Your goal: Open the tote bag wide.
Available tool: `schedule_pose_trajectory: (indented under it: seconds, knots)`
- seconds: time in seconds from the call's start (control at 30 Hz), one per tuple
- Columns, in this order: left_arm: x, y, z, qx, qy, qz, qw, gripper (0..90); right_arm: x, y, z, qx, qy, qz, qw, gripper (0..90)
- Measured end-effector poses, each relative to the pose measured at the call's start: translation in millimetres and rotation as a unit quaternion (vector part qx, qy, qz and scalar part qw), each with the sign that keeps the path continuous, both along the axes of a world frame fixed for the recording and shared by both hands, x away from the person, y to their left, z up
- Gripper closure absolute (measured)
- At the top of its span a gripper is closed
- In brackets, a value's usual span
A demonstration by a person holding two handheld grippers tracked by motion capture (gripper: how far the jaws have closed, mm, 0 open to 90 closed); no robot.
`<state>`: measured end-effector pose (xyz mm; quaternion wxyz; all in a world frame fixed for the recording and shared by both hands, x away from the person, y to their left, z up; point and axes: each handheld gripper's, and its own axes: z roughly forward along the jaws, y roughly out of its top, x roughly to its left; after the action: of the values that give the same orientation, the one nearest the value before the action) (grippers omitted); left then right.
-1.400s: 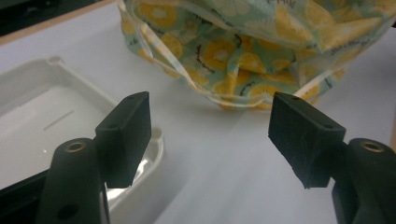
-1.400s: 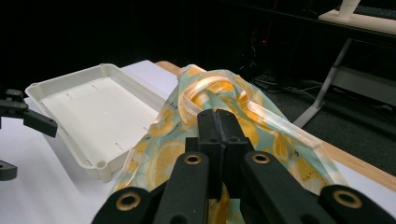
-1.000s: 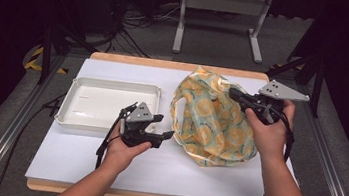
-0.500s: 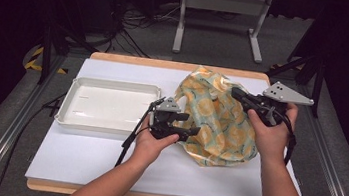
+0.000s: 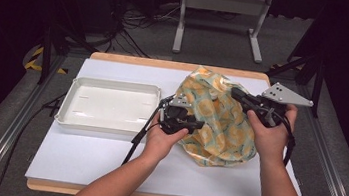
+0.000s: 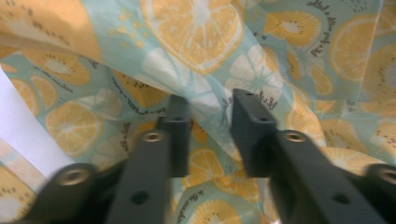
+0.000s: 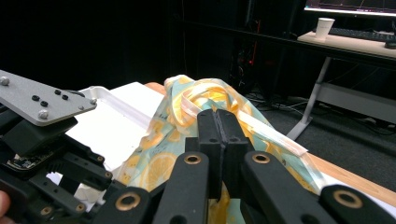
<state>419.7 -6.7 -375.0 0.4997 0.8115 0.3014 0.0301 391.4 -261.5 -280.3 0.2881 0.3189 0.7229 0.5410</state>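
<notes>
A cloth bag printed with orange citrus slices on pale blue lies heaped at the table's right half. My right gripper is at the top of the heap, shut on a pinch of the bag's cloth, its jaws pressed together. My left gripper reaches into the bag's left side. Its jaws have just been closing around a raised fold of the print, and my left gripper still shows a gap, the fold loose inside it.
An empty white tray sits on the left half of the white sheet that covers the table. Behind the table stand a metal frame's legs and floor cables. A paper cup stands on a far desk.
My left gripper has moved right from beside the tray to the bag's left side, and its jaws have narrowed around a fold. The right hand has kept still.
</notes>
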Motion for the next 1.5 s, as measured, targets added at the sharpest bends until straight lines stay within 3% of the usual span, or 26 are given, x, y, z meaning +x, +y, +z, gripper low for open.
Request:
schedule_pose_trajectory:
  seconds: [0.1, 0.17, 0.47, 0.7, 0.93, 1.23, 1.5]
  knots:
    - [-1.1, 2.1, 1.6, 0.008, -0.01, 0.0, 0.9999, 86.5, -0.3, -0.6, 0.5, 0.0, -0.001, -0.001, 1.0, 90.0]
    - [-3.8, 6.6, 5.1, 0.018, -0.032, 0.0, 0.9993, 88.6, -0.4, -1.9, 0.8, 0.0, -0.003, -0.003, 1.0, 90.0]
    - [-15.0, 29.4, 25.8, 0.05, -0.088, 0.017, 0.9947, 89.3, 6.9, -14.6, 0.0, -0.014, -0.001, -0.02, 0.9997, 90.0]
    - [-9.6, 44.3, 30.6, 0.05, -0.093, 0.034, 0.9938, 89.2, 16.8, -29.8, -1.4, -0.011, 0.01, -0.037, 0.9992, 90.0]
    - [0.6, 57.3, 32.1, 0.059, -0.103, 0.059, 0.9912, 88.8, 39.8, -46.7, -10.9, -0.011, 0.04, -0.055, 0.9977, 90.0]
    - [15.5, 71.4, 27.7, 0.061, -0.096, 0.085, 0.9898, 88.4, 57.7, -64.5, -25.3, 0.013, 0.061, -0.068, 0.9957, 90.0]
    - [23.8, 71.5, 20.8, 0.066, -0.089, 0.092, 0.9896, 87.9, 69.0, -69.3, -36.6, 0.024, 0.075, -0.079, 0.9938, 90.0]
